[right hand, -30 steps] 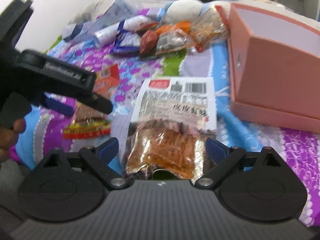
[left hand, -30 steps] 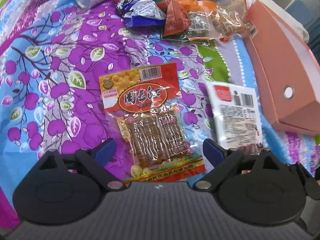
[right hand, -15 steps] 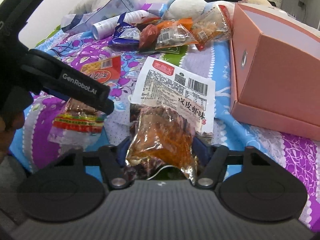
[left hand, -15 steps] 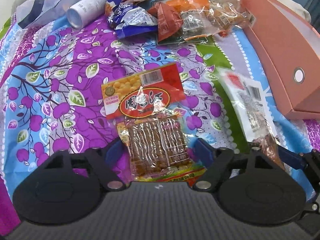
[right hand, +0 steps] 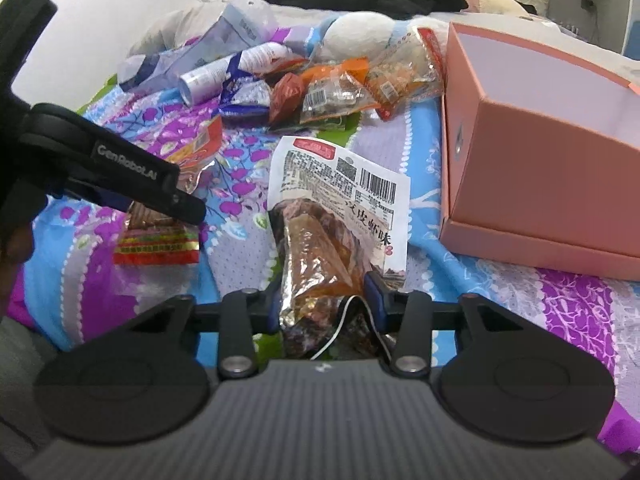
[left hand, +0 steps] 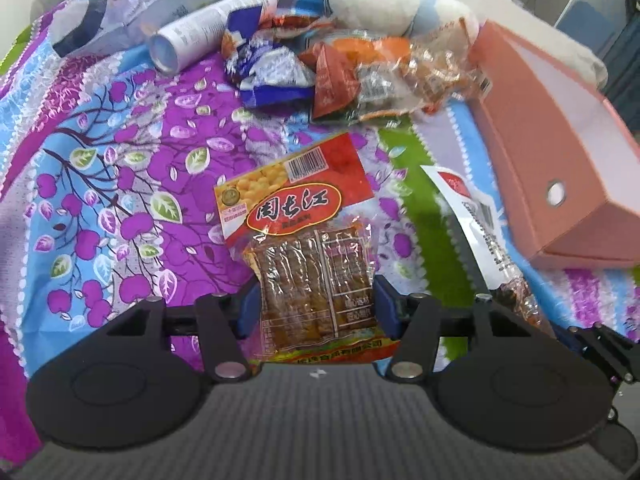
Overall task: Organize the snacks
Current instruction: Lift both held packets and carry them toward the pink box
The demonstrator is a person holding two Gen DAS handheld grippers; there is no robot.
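Observation:
A red and yellow packet of brown tofu strips [left hand: 312,240] lies lengthwise between the blue pads of my left gripper [left hand: 316,308]. The jaws are closing and both pads touch its sides. The right wrist view shows the same packet [right hand: 156,236] under the left gripper [right hand: 188,208]. My right gripper [right hand: 322,300] is closing on a white packet of orange-brown snack [right hand: 340,208]. Its foil end is crumpled between the pads. In the left wrist view that white packet [left hand: 476,220] tilts up at the right.
An open pink box [right hand: 540,184] stands at the right on the floral bedcover [left hand: 100,184]. At the back are a heap of several snack packets [left hand: 360,76], a white tube [left hand: 208,28], a plush toy [left hand: 372,4] and plastic bags.
Both grippers' jaws have narrowed from wide open onto their packets. The white packet has crumpled and tipped up off the cover. The left gripper has risen a little with the red packet.

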